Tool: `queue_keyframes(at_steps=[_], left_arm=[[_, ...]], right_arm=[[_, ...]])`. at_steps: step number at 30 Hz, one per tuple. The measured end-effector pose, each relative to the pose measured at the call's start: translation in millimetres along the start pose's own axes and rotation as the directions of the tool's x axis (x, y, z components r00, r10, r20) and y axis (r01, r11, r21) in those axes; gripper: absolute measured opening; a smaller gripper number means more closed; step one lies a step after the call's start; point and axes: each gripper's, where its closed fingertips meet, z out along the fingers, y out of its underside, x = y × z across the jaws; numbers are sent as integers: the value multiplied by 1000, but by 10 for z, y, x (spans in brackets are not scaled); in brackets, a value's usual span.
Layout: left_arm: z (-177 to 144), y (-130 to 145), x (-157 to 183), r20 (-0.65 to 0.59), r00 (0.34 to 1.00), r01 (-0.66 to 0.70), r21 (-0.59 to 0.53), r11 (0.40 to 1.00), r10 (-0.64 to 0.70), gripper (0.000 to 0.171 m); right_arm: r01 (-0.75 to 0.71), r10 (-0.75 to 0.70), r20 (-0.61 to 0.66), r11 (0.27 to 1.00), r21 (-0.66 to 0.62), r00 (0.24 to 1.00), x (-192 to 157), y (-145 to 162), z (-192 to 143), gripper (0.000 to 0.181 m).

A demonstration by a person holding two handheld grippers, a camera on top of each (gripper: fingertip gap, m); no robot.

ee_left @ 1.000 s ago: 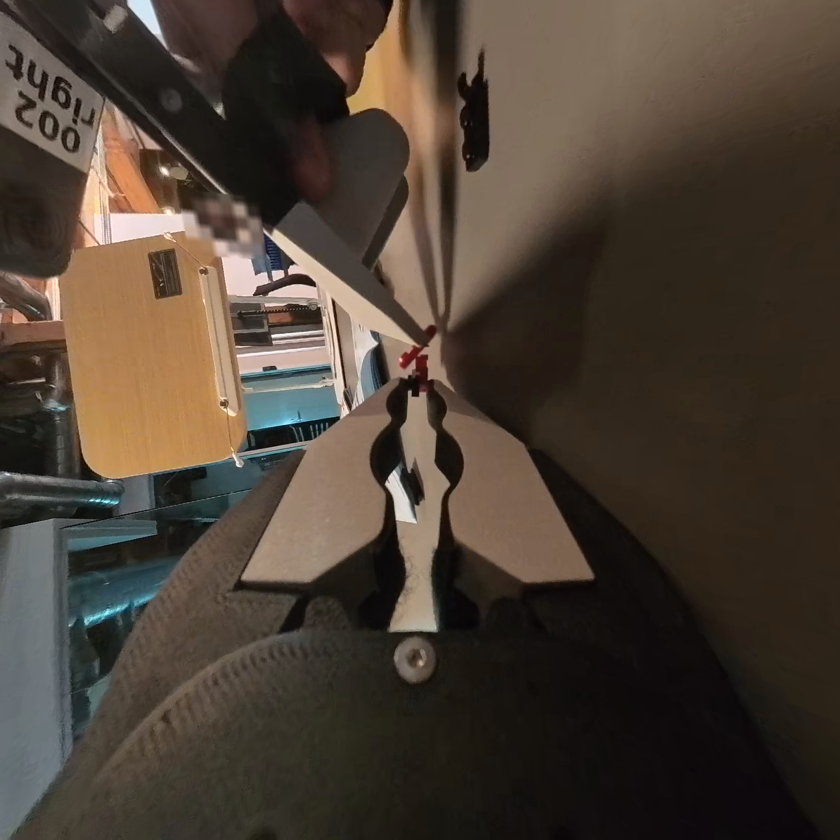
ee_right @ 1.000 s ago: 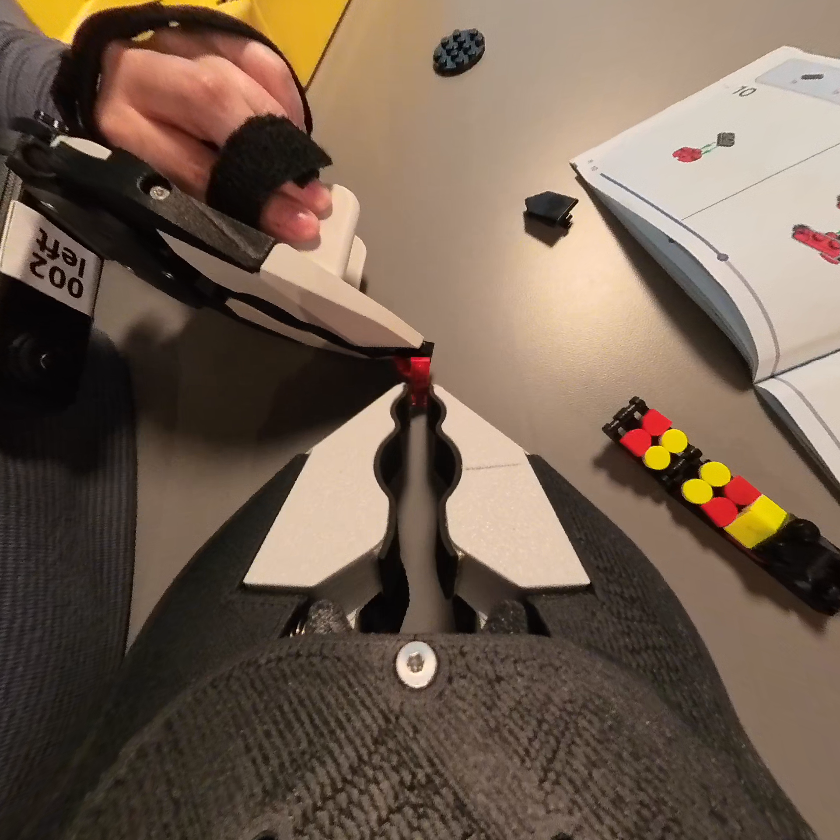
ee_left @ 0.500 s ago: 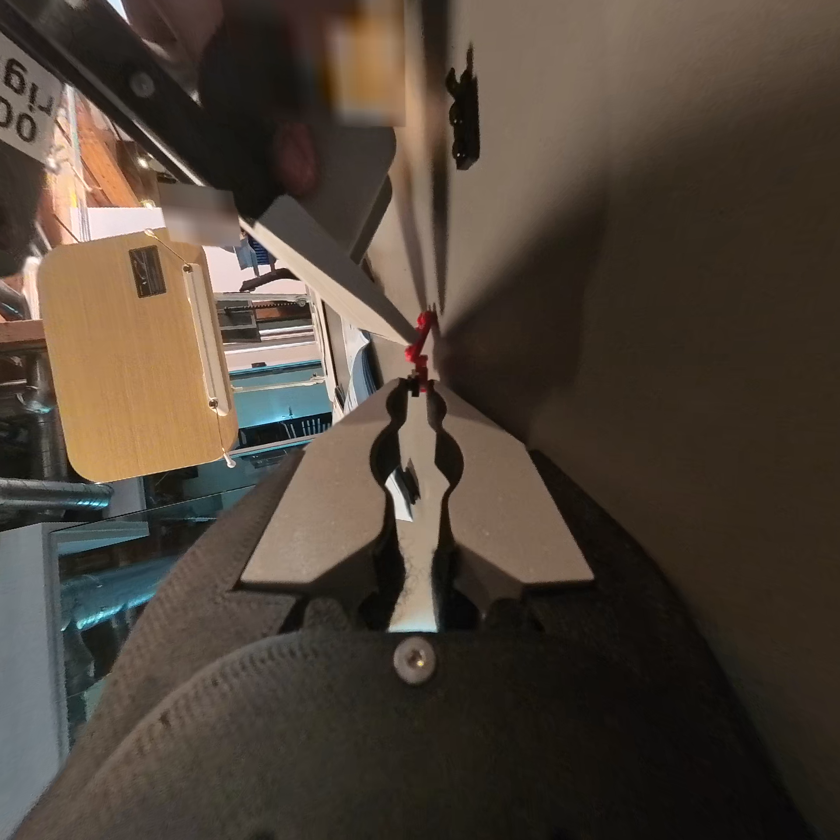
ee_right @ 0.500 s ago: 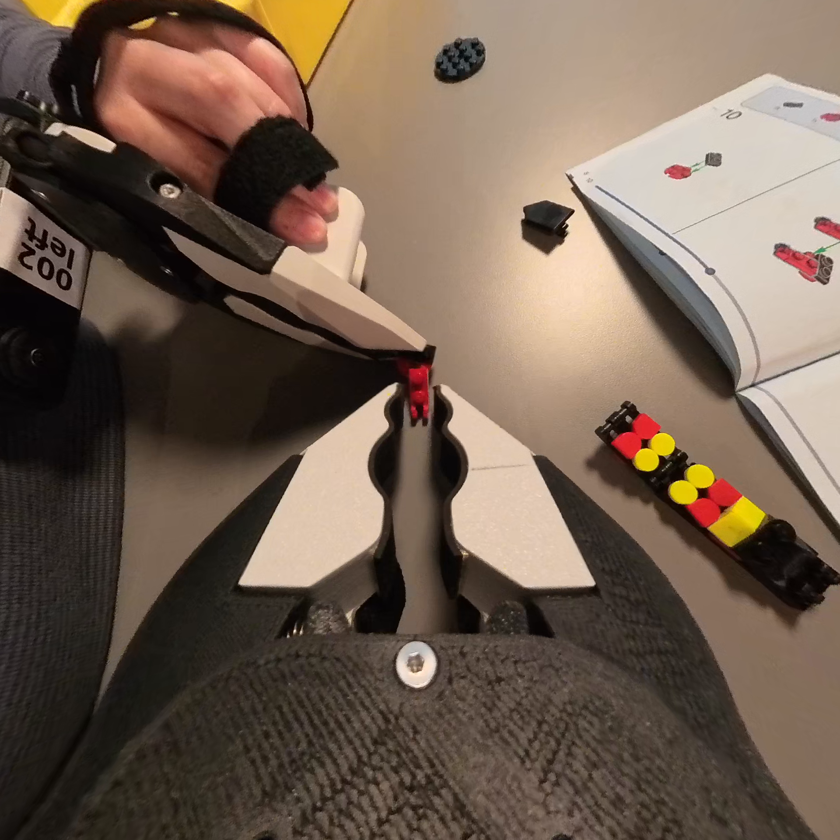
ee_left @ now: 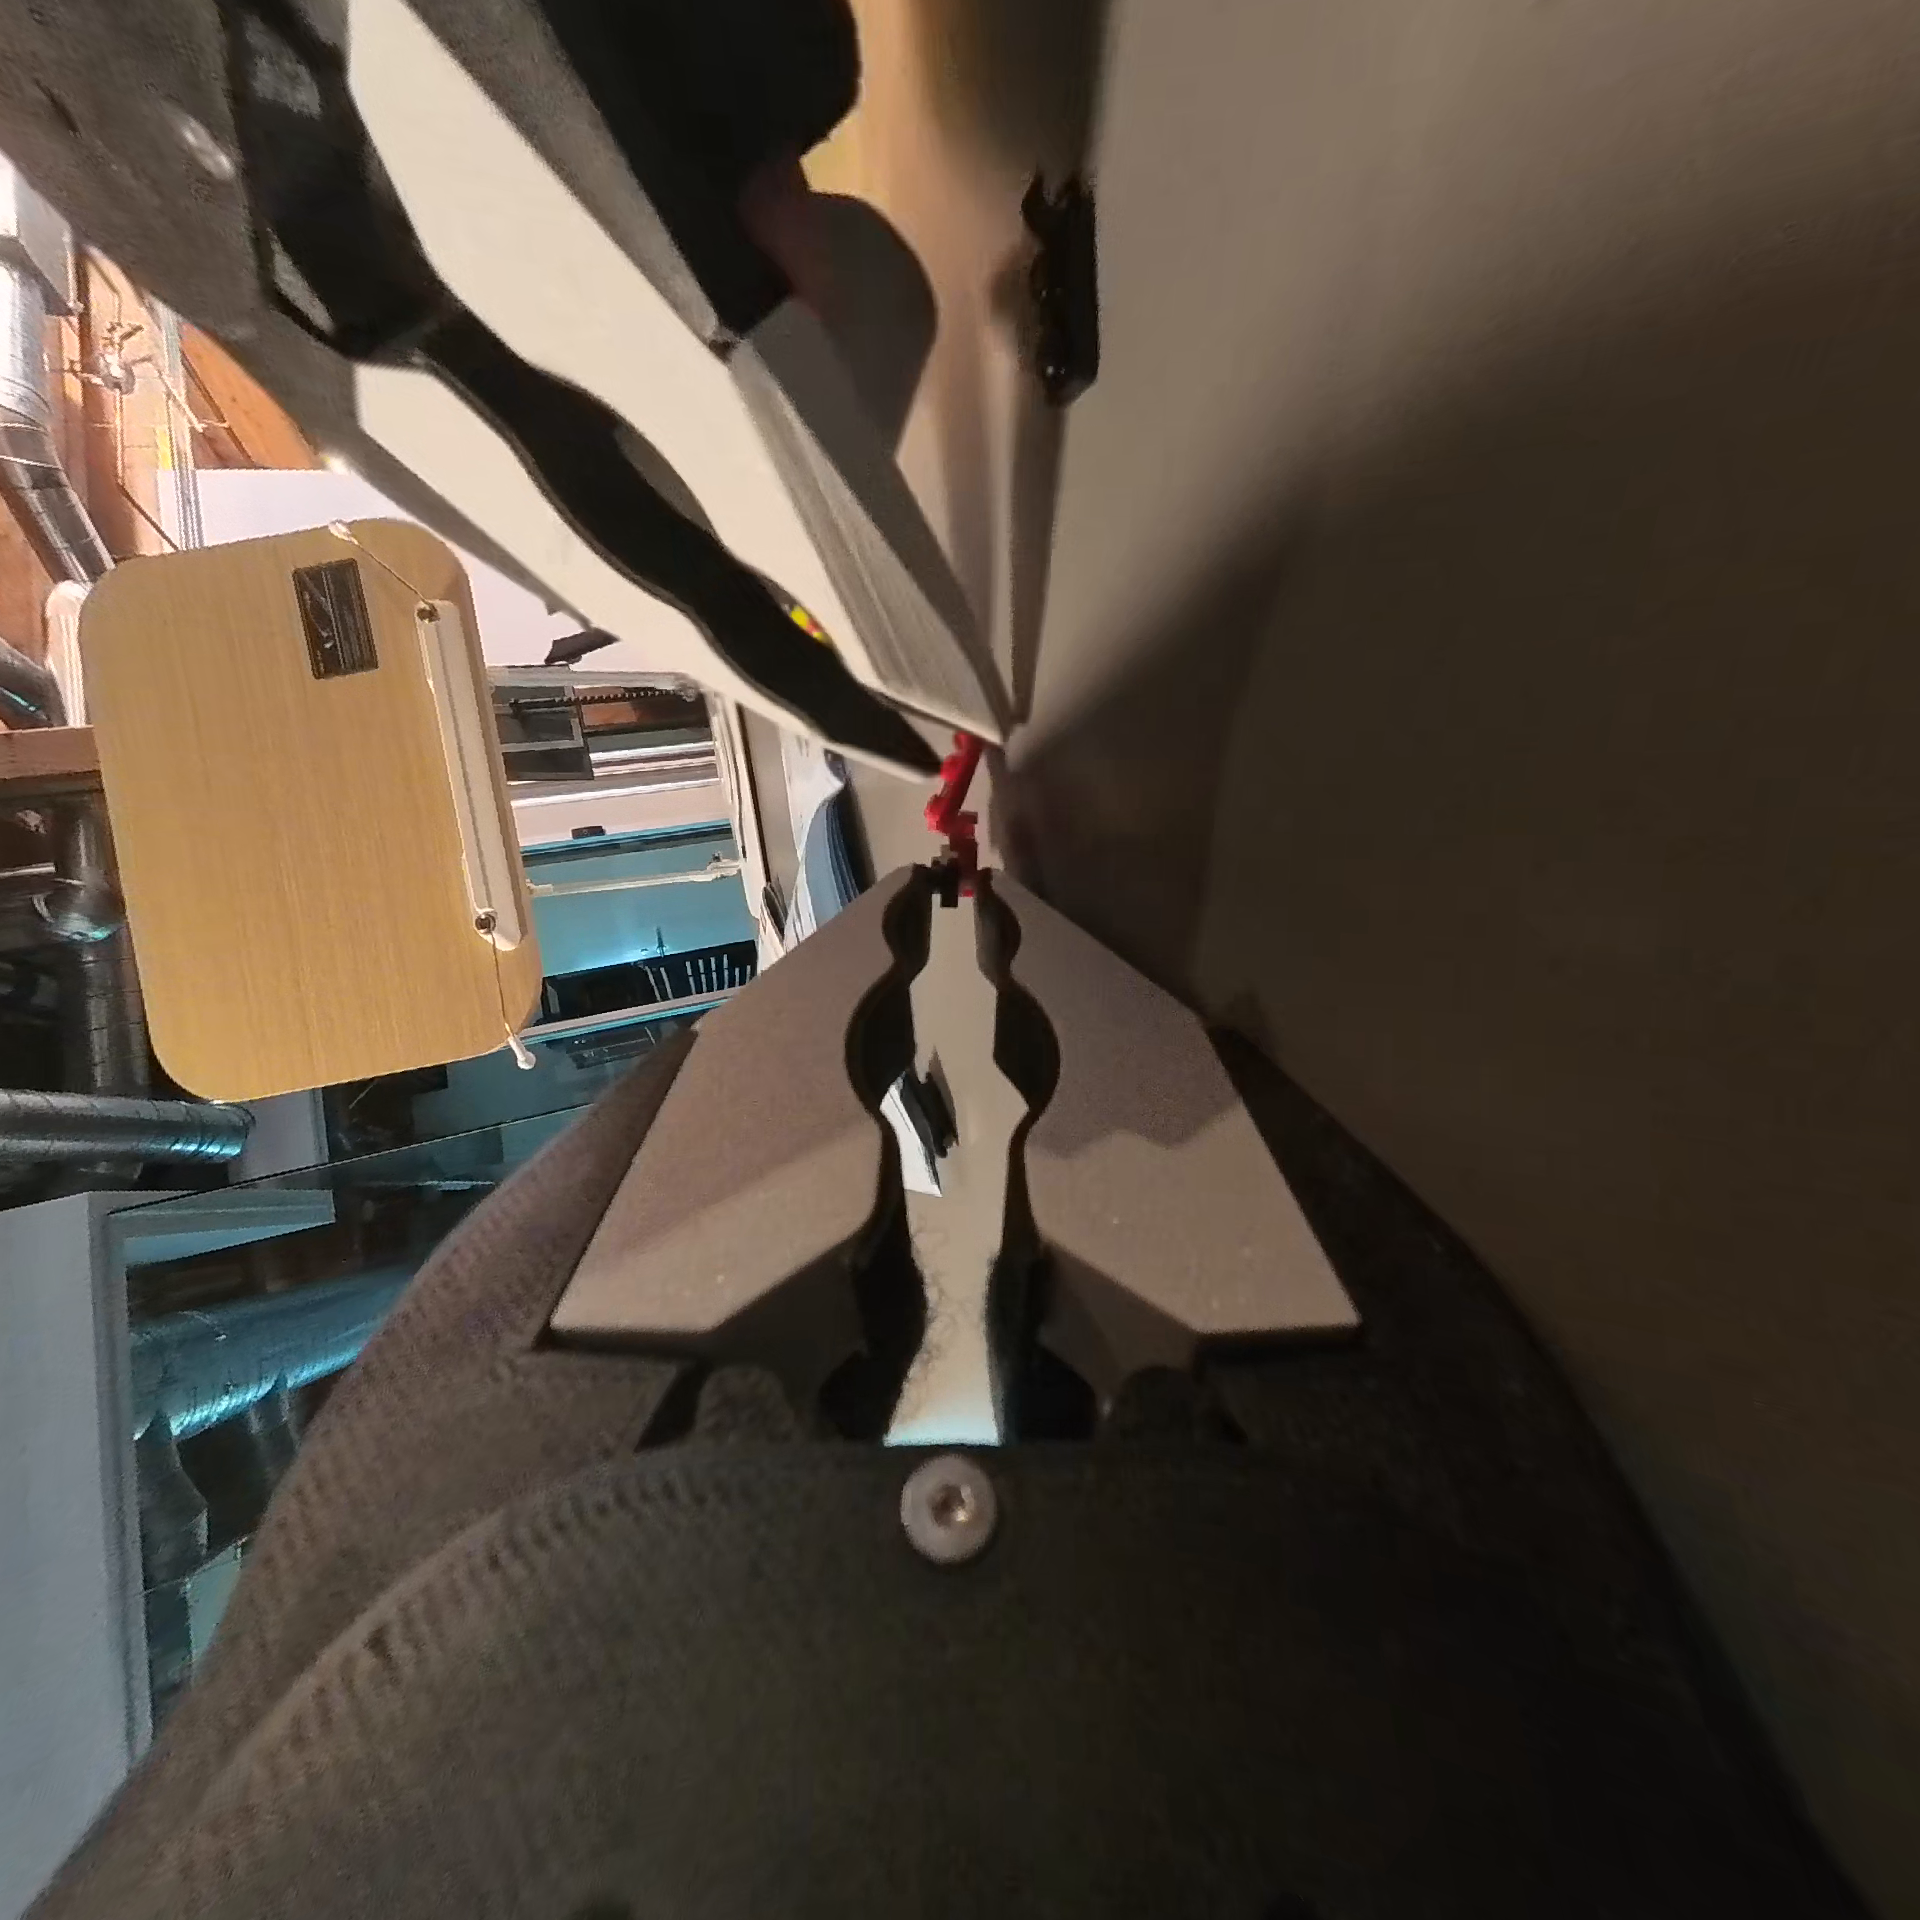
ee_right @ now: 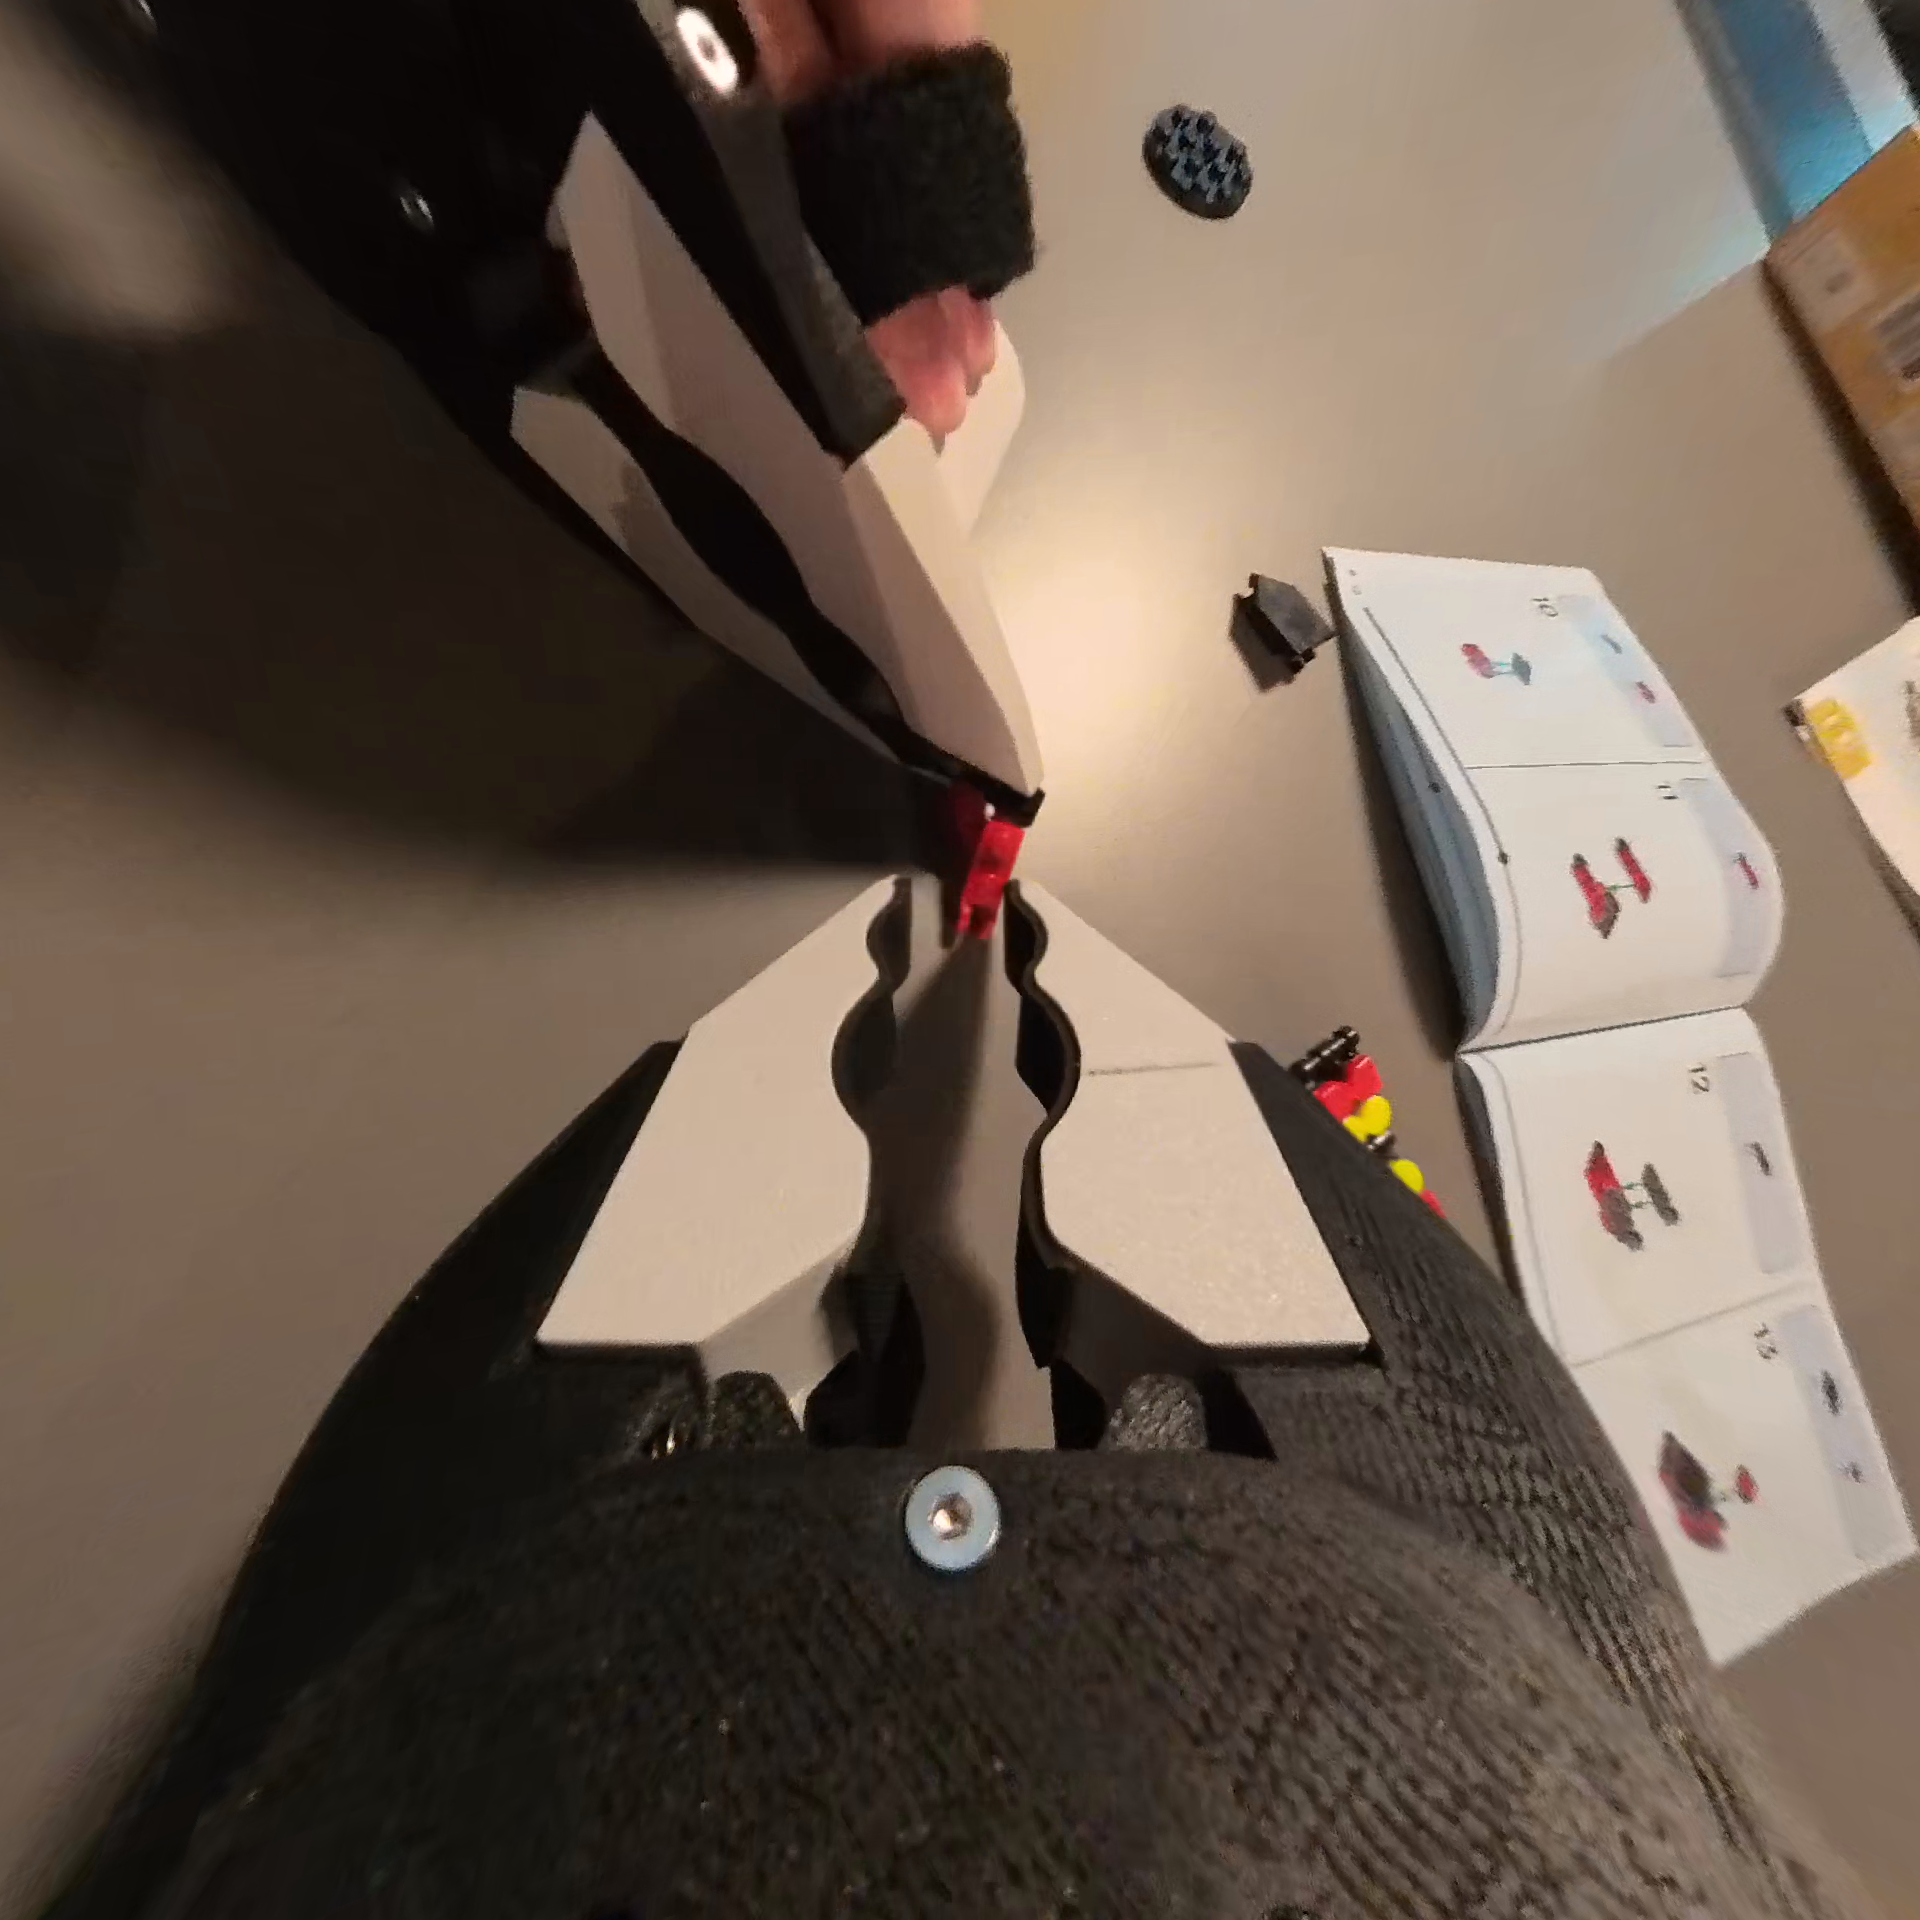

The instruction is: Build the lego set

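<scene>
A small red Lego piece hangs in the air between my two grippers, which meet tip to tip above the table. My right gripper is shut on its near end. My left gripper comes in from the upper left, held by a hand, and is shut on its far end. In the left wrist view my left gripper pinches the red piece, which has a tiny black part at the tips. There my right gripper reaches in from the upper left.
A black strip with red and yellow studs lies half hidden behind my right gripper. An open instruction booklet lies at the right. A small black piece and a dark round studded piece lie farther off on the grey table. A cardboard box stands at the back right. My two grippers' fingertips are within a few centimetres of each other.
Both grippers have stayed tip to tip on the red piece. The right wrist view has rolled and swung, so the left gripper looks closer and steeper and more of the booklet shows.
</scene>
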Motion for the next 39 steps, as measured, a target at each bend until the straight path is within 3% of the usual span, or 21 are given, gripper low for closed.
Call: queue_keyframes(at_steps=[6, 21, 28, 39], left_arm=[[1, -10, 0, 0, 1000, -3, 1, 1000, 3, 8], [10, -15, 6, -8, 1000, 13, 1, 1000, -13, 8], [18, -19, 15, -78, 979, 190, 34, 981, -187, 8], [-7, -92, 27, -230, 873, 461, 103, 881, -430, 8]], right_arm=[[-19, 20, -6, 999, 49, 1000, 17, -75, -18, 16], [58, -57, -54, 998, 19, 997, 35, -43, 48, 16], [109, -106, -76, 994, 32, 991, 50, -47, 56, 15], [178, -173, -86, 982, 55, 981, 41, -65, 71, 10]])
